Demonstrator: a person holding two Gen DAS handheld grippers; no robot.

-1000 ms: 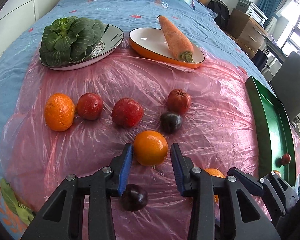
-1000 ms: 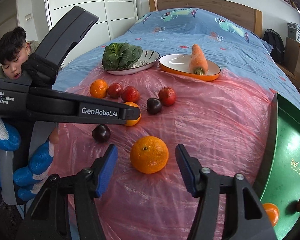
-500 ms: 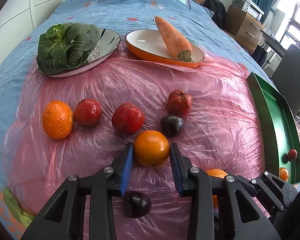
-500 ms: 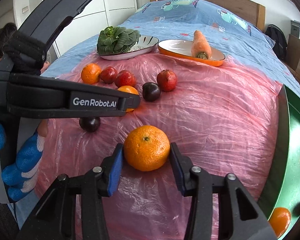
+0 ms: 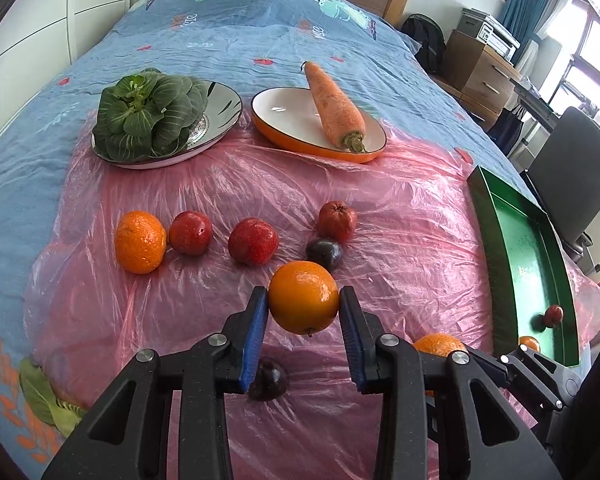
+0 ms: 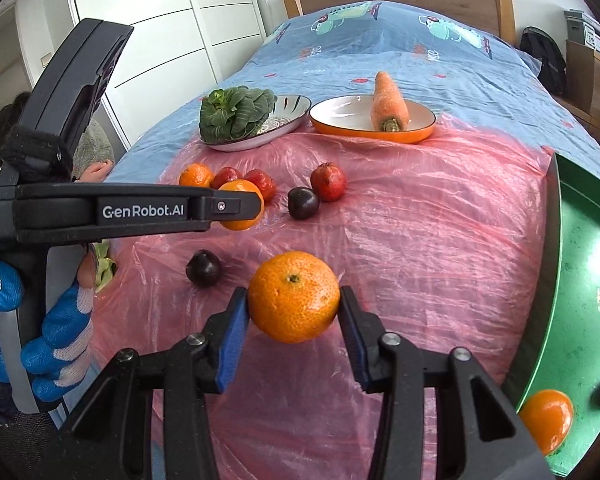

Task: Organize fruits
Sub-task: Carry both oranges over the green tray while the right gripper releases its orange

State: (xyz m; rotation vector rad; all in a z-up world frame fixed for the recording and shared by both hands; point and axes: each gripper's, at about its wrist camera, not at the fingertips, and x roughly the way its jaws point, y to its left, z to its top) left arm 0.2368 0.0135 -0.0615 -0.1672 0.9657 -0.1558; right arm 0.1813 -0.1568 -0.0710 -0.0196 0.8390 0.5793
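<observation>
On a bed draped with pink plastic sheet (image 5: 400,216), both hand-held tools grip fruit at once. The left gripper (image 5: 303,334) is clamped on a smooth orange (image 5: 303,297), its blue pads pressed against both sides and the fruit clear of the sheet. The right gripper (image 6: 293,330) is clamped the same way on a pebbly tangerine (image 6: 293,296), which hangs between the pads above the plastic.

A dark plum (image 6: 203,268) lies on the sheet just beside and below the left tool. Farther up, loose fruit forms a rough row: another orange (image 5: 140,241), two red fruits (image 5: 190,232) close together, then a red pomegranate-like fruit (image 5: 337,221) touching a second dark plum (image 5: 324,254).

A green tray (image 6: 580,264) sits at the right edge of the sheet, its near wall standing up from the plastic; an orange (image 6: 547,420) and a small red fruit (image 5: 553,315) already lie in its low end. Between the held fruit and the tray wall the sheet is bare and wrinkled.

Beyond the plastic's far edge, a plate (image 5: 220,108) carries leafy greens (image 5: 148,112) and an orange-rimmed dish (image 5: 284,116) holds a carrot (image 5: 334,106). A gloved hand (image 6: 56,344) holds the left tool's handle.
</observation>
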